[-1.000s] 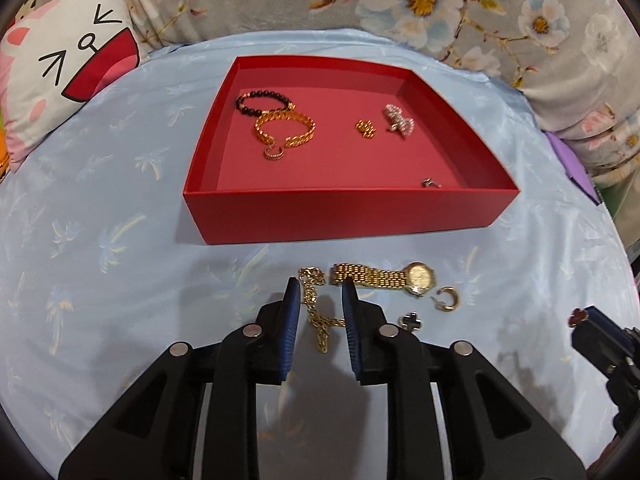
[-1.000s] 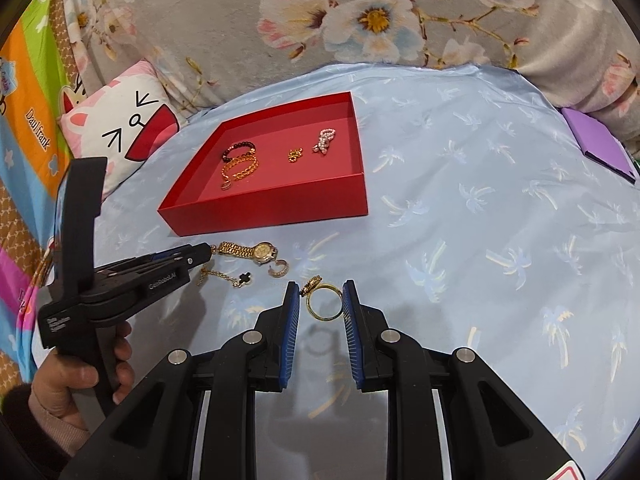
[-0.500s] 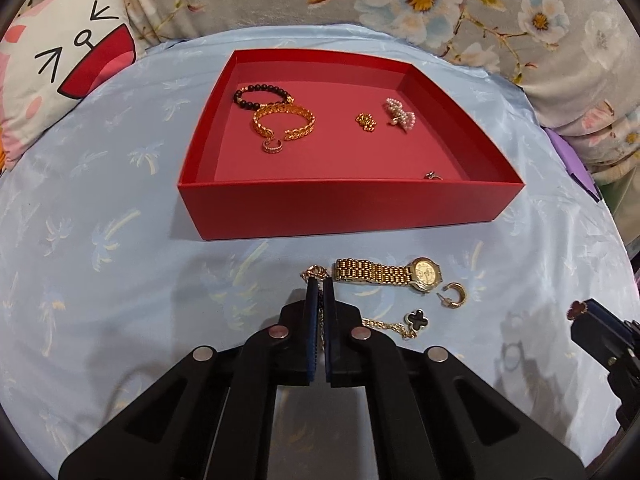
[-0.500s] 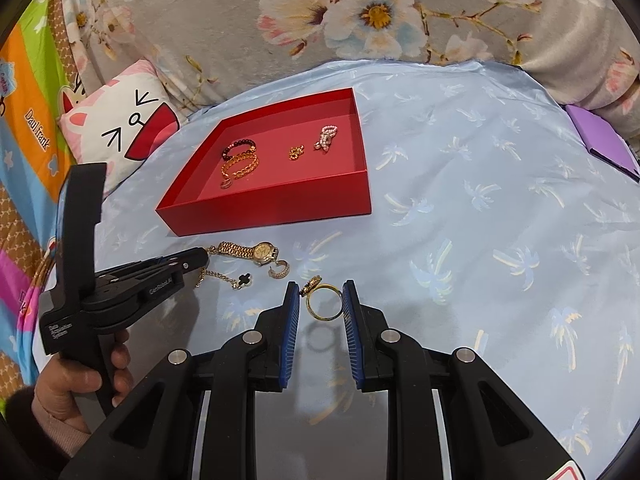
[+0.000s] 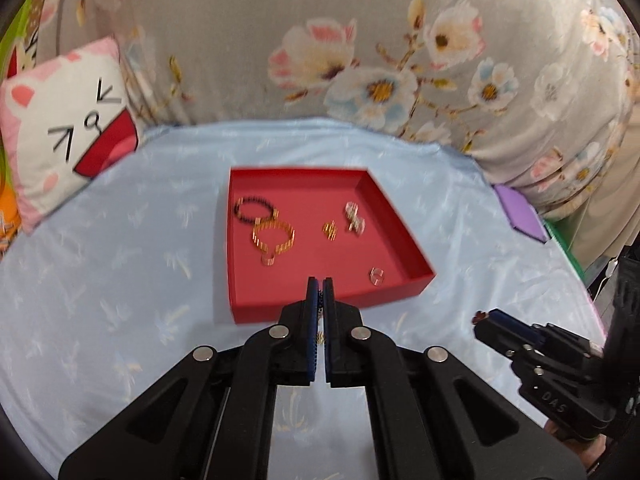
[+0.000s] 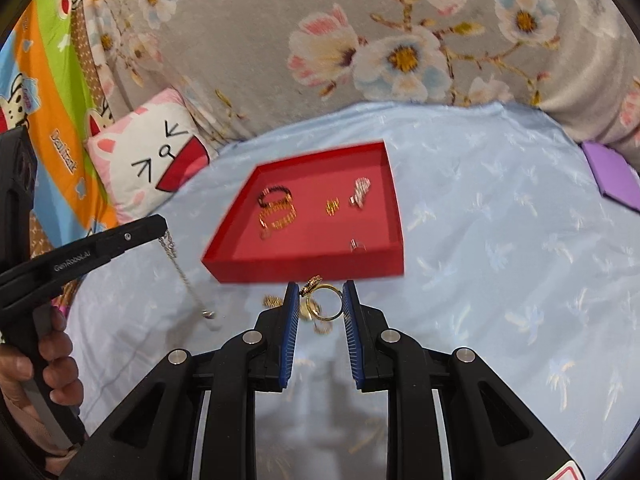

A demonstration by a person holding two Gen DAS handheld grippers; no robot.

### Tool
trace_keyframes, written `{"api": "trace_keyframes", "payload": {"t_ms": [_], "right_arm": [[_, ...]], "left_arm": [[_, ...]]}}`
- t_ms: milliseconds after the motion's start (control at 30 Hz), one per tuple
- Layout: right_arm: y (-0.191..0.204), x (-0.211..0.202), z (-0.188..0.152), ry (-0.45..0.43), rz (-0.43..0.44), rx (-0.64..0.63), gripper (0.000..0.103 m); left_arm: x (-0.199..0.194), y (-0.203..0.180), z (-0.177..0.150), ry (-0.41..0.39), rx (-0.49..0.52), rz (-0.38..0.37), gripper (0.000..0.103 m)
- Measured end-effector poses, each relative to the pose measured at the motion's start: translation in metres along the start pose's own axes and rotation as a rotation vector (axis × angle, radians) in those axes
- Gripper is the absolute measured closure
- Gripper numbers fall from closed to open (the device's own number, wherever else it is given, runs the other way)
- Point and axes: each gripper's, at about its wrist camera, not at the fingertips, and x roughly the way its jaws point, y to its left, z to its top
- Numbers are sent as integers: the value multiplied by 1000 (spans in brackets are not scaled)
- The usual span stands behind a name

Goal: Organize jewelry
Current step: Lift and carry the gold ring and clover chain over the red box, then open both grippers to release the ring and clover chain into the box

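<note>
My left gripper (image 5: 320, 285) is shut on a thin gold chain (image 6: 181, 268). In the right wrist view the chain hangs from its tip (image 6: 160, 226) down to a small pendant above the blue sheet. My right gripper (image 6: 320, 300) is shut on a gold ring (image 6: 329, 289) with a dark ornament, held above the sheet just in front of the red tray (image 6: 304, 273). The tray (image 5: 332, 307) holds a black bead bracelet (image 5: 254, 212), a gold link bracelet (image 5: 274, 236), a pearl brooch (image 5: 355, 220) and small rings and earrings. Gold pieces on the sheet are mostly hidden behind my right fingers.
A cat-face pillow (image 5: 68, 132) leans at the back left and a floral blanket (image 5: 360, 60) rises behind the bed. A purple pad (image 5: 520, 212) lies at the right edge. A hand (image 6: 52, 364) grips the left tool's handle. Blue sheet spreads right of the tray.
My left gripper shut on the chain and lifted it off the sheet. My right gripper rose with the ring. Both views now look down on the tray from higher up.
</note>
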Motion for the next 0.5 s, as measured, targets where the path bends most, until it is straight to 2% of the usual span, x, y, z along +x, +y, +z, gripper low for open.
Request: {"api": "trace_keyframes", "payload": {"t_ms": [200, 300, 500], "right_arm": [[19, -7, 55, -96, 11, -61, 82], [22, 1, 79, -116, 12, -71, 82], [7, 52, 102, -48, 24, -25, 82]], "left_arm": [[-24, -14, 52, -119, 58, 3, 102], [-22, -14, 73, -146, 60, 3, 102], [12, -9, 92, -130, 25, -18, 102]]}}
